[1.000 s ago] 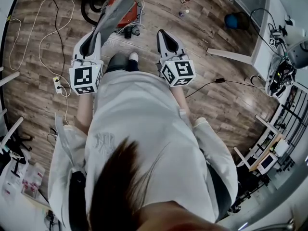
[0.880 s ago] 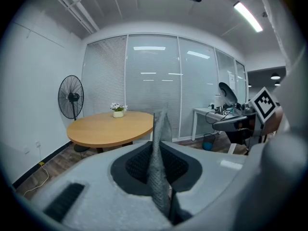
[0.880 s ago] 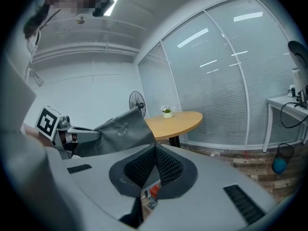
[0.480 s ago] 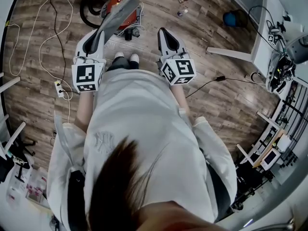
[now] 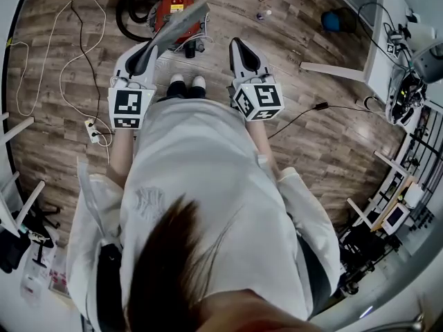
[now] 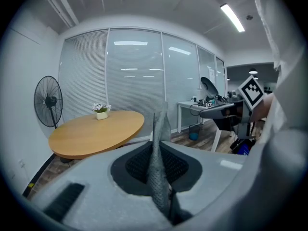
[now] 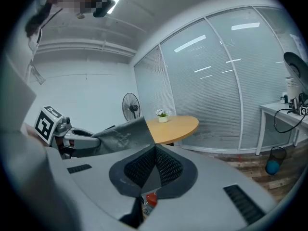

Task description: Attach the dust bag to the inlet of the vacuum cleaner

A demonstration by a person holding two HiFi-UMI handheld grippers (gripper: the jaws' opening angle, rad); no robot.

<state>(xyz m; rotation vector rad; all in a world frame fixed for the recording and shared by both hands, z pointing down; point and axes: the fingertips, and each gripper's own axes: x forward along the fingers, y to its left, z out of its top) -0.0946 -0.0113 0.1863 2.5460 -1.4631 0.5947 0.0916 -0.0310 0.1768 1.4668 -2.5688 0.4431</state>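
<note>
one edge of the bag (image 5: 181,21) is pinched in the left gripper (image 5: 149,50), above the vacuum (image 5: 173,5) on the floor; the right gripper (image 5: 237,45) is pressed together, empty. the step looks like carrying; next, lower the bag's opening to the inlet

Wood-plank floor (image 5: 332,144), round table (image 6: 91,131), standing fan (image 6: 48,102), perhaps blinds behind glass wall (image 6: 134,76)

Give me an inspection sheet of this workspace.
Surface: wood floor, the person standing on it.
Job's things: grey dust bag held up; red vacuum cleaner on the floor beyond, bag not yet attached.
Clutter: two small bottles on the floor.
Grippers: left gripper shut on the dust bag; right gripper shut, empty.
Cables: power strip at the person's left; black cable at the right.
Surroundings: round table, fan, white desk.
</note>
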